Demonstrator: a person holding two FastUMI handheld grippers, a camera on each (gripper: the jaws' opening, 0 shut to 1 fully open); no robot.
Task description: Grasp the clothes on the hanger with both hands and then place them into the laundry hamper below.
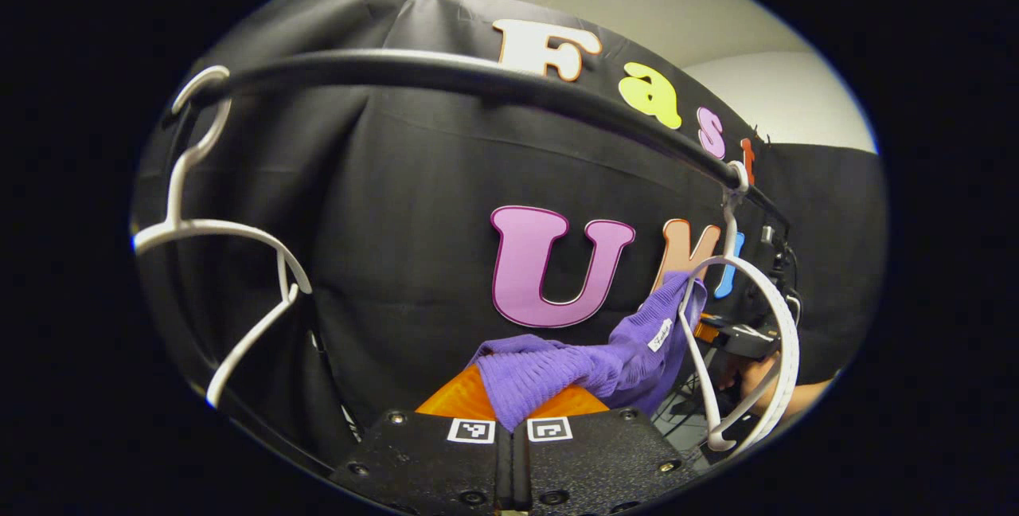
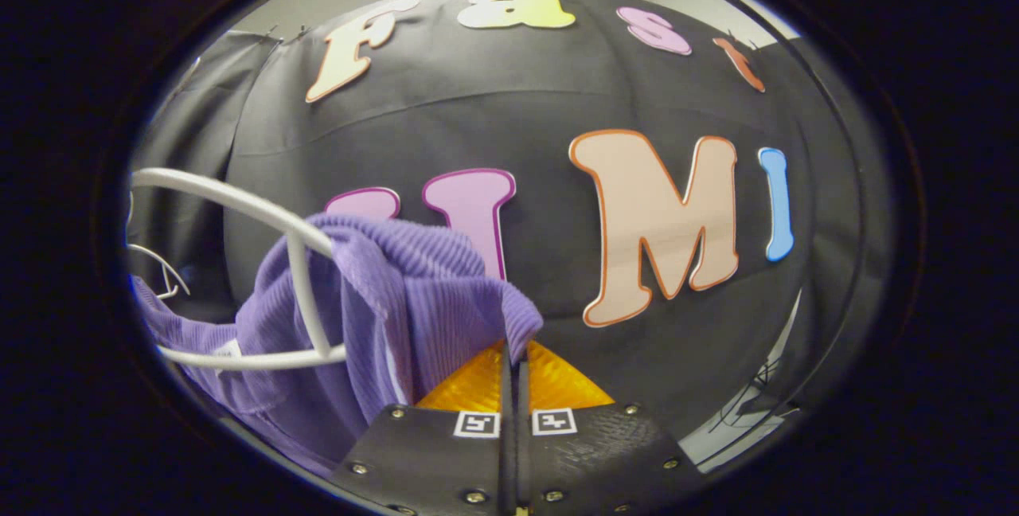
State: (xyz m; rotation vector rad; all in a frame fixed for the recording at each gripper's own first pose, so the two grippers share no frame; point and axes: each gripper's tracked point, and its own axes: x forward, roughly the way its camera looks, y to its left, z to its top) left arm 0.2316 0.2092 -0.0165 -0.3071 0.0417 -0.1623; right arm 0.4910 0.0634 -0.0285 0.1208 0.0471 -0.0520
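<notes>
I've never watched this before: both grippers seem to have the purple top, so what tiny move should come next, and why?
Probably ease both grippers sideways and down to slide the purple top off the white hanger. The left gripper and right gripper look shut on it, yet it is draped over the hanger's arm, hanging from the rail.

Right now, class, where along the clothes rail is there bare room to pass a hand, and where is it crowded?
The black rail is bare between the empty white hanger and the hanger carrying the purple ribbed top. It is crowded at that second hanger, where left gripper and right gripper pinch the top.
</notes>
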